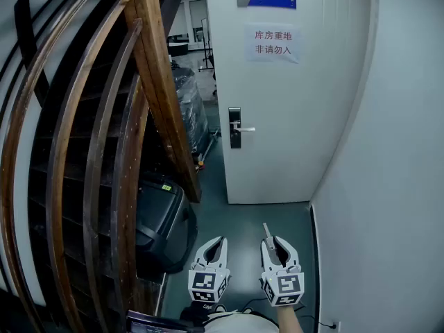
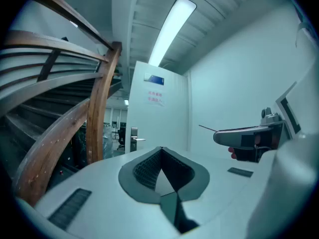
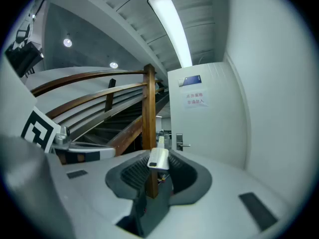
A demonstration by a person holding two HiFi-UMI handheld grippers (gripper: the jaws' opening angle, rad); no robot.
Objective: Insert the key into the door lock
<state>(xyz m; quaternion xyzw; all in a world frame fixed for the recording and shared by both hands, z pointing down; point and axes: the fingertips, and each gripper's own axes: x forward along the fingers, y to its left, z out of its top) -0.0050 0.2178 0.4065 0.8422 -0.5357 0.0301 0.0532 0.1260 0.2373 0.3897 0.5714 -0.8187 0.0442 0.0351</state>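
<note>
A white door (image 1: pixel 291 116) stands ahead with a black lock plate (image 1: pixel 235 127) and a silver handle; the lock also shows small in the left gripper view (image 2: pixel 133 138) and the right gripper view (image 3: pixel 179 142). My right gripper (image 1: pixel 275 242) is low in the head view, well short of the door, shut on a key (image 1: pixel 266 229). The key's pale head (image 3: pixel 158 158) sits between the pads, its thin blade pointing toward the door. My left gripper (image 1: pixel 220 241) hangs beside it on the left, shut with nothing between its jaws.
A curved wooden stair railing (image 1: pixel 104 151) fills the left side. A black case (image 1: pixel 161 217) lies on the floor beneath it. A white wall (image 1: pixel 395 186) closes in on the right. A paper notice (image 1: pixel 272 43) hangs on the door. Wrapped goods (image 1: pixel 191 103) stand beyond.
</note>
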